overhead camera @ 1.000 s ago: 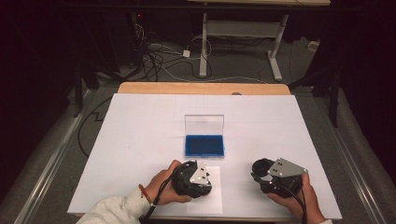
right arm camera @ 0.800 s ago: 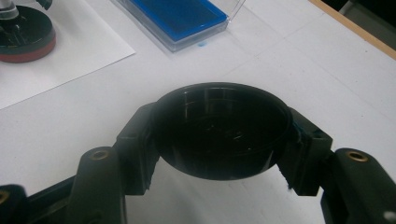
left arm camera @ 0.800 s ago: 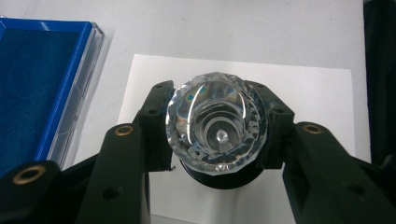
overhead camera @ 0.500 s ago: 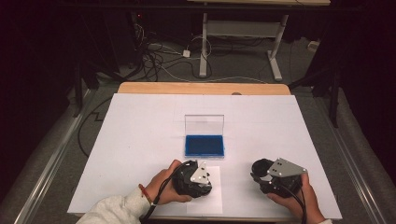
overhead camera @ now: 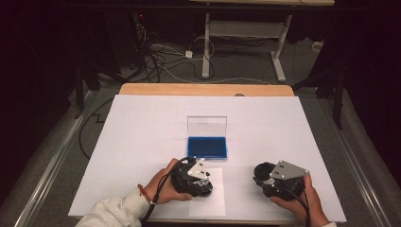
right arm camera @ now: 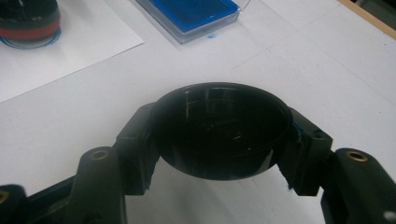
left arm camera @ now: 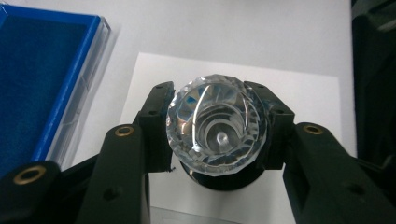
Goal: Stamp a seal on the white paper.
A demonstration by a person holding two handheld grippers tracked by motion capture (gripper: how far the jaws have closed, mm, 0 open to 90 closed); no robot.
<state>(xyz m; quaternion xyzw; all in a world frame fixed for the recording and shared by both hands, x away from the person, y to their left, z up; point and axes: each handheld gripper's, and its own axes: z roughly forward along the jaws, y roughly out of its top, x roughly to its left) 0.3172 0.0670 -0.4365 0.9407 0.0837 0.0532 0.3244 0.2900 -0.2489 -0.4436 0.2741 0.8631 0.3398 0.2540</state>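
My left gripper [overhead camera: 202,183] [left arm camera: 217,127] is shut on a round stamp with a clear faceted knob [left arm camera: 217,123] and a black base. It stands on a small white paper sheet [overhead camera: 213,202] [left arm camera: 303,93]. In the right gripper view the stamp's base [right arm camera: 28,18] shows a red band and rests on that sheet [right arm camera: 70,51]. My right gripper [overhead camera: 265,176] [right arm camera: 219,133], low over the table to the right, is shut on a black round cap [right arm camera: 219,123], hollow side towards the camera. A blue ink pad [overhead camera: 207,147] [left arm camera: 32,70] [right arm camera: 191,11] lies open just beyond the sheet.
The ink pad's clear lid [overhead camera: 206,125] stands upright behind it. A large white sheet covers the wooden table [overhead camera: 203,90]. Beyond the far edge are cables and a desk frame [overhead camera: 246,33] on the floor. Metal rails run along both sides.
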